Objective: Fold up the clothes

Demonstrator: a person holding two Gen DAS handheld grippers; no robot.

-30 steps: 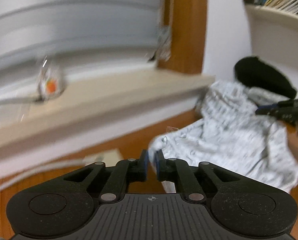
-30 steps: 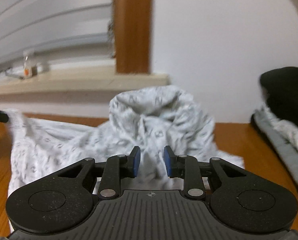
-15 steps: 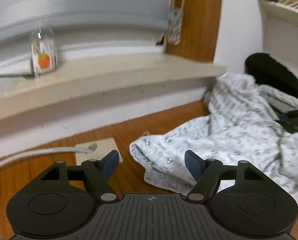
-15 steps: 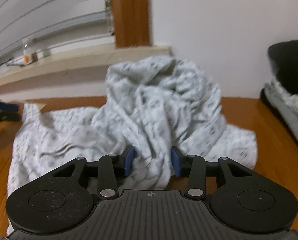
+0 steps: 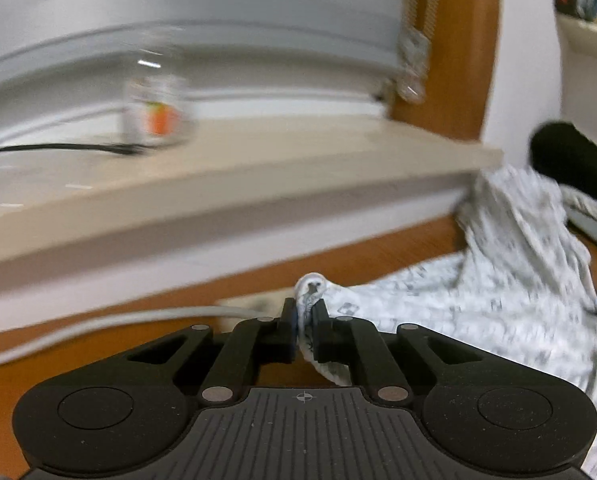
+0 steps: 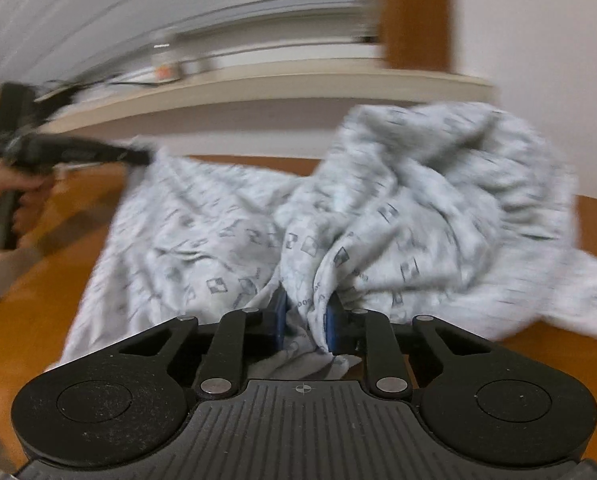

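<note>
The patterned garment (image 6: 398, 216) is lying crumpled on the wooden counter (image 6: 38, 304), below the window ledge (image 5: 226, 176). The left tool (image 5: 305, 320) is pinching a corner of the cloth; the right tool (image 6: 304, 320) is gripping a bunched fold nearer the heap's middle. Judged step: getting hold for spreading. The next move likely calls for drawing both grips apart to flatten the fabric.

soft printed cloth garment (image 6: 418, 208) (crumpled), glossy wood table (image 6: 30, 320)
</note>
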